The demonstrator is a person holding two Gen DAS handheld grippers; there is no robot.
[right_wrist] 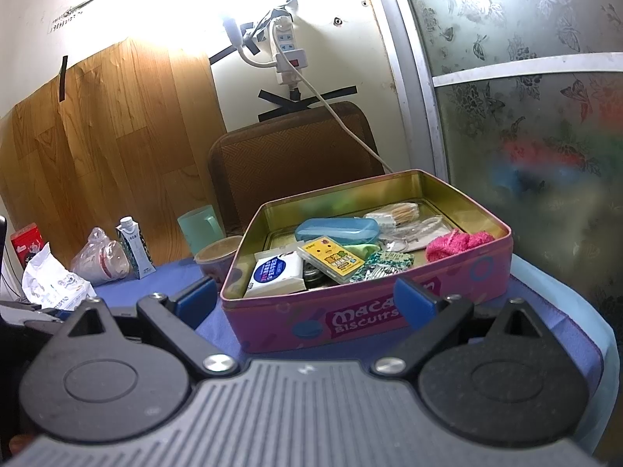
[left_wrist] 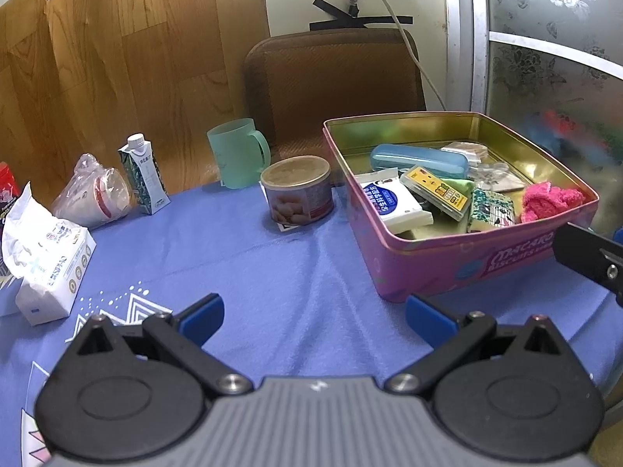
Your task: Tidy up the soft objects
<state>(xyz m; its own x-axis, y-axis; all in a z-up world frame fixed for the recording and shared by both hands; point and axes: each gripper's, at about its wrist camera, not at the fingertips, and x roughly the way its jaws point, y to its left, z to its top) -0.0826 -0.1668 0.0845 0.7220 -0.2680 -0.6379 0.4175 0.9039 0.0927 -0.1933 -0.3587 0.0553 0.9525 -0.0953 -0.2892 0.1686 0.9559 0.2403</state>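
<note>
Blue cloth table [left_wrist: 296,257] | rectangular pink tin [left_wrist: 447,264] | fuzzy pink cloth [left_wrist: 551,199] inside

you face a cream wall [right_wrist: 241,11] washed by a bright lamp glare, with a wood-grain panel [right_wrist: 101,128] taped on at left, a white power strip [right_wrist: 287,52] above a brown chair back [right_wrist: 290,155], and a frosted floral glass door [right_wrist: 525,116] at right.

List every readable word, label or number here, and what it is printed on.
"MACA... BISCUITS": front wall of the pink tin, partly hidden by a gripper finger.
Tissue pack, yellow card, milk carton, wipes pack and round can: print too small or blurred.
</note>
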